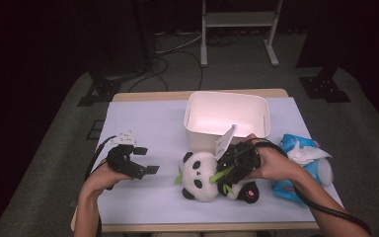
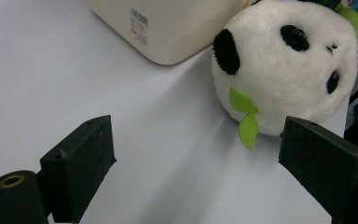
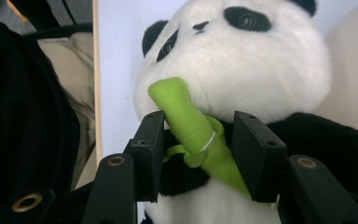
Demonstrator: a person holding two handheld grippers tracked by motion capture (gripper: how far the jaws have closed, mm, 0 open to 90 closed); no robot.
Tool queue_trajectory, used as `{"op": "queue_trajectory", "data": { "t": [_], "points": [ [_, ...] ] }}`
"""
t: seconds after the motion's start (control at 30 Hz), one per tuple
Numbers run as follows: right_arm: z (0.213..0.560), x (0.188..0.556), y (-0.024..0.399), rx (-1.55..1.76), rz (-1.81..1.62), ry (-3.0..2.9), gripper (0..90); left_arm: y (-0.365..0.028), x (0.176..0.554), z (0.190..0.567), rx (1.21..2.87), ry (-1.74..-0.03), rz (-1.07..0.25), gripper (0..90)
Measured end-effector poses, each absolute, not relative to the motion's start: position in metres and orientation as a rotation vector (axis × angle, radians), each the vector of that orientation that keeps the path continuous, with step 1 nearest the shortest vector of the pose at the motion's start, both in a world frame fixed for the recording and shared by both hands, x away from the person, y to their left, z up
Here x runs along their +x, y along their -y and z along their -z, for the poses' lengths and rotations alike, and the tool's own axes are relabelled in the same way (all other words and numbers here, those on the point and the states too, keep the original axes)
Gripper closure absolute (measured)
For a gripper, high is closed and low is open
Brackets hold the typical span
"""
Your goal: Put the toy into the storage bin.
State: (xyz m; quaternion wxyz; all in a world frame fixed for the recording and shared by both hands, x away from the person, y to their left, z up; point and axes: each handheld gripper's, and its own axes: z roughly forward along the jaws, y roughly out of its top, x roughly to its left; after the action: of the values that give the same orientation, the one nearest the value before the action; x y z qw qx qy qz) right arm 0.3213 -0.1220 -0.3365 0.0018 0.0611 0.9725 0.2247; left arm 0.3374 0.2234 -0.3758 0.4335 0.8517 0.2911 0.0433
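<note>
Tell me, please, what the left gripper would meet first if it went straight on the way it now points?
Probably the plush panda's head: the left gripper has open fingers and aims across bare table, with the head ahead, toward one side. The white bin stands behind; depth is unclear.

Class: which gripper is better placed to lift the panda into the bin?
Right gripper: its jaws straddle the panda's green stalk. Left gripper hangs open, apart. White bin stands just behind.

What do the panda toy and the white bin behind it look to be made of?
Panda toy: soft plush, going by its fuzzy white and black pile; its green bamboo stalk looks like smooth stuffed fabric.
White bin: probably moulded plastic, with smooth, slightly glossy walls, rounded corners and a barcode sticker in the left gripper view.
</note>
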Motion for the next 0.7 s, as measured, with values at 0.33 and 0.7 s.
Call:
{"op": "queue_trajectory", "data": {
  "t": [0.33, 0.7],
  "points": [
    [0.336, 0.328, 0.125, 0.293, -0.734, -3.081, 68.5, -0.225, 0.338, 0.376, 2.118, -0.722, -0.110, 9.4],
    [0.329, 0.335, 0.136, 0.324, -0.846, -3.099, 72.7, -0.226, 0.339, 0.378, 2.113, -0.733, -0.101, 9.5]
  ]
}}
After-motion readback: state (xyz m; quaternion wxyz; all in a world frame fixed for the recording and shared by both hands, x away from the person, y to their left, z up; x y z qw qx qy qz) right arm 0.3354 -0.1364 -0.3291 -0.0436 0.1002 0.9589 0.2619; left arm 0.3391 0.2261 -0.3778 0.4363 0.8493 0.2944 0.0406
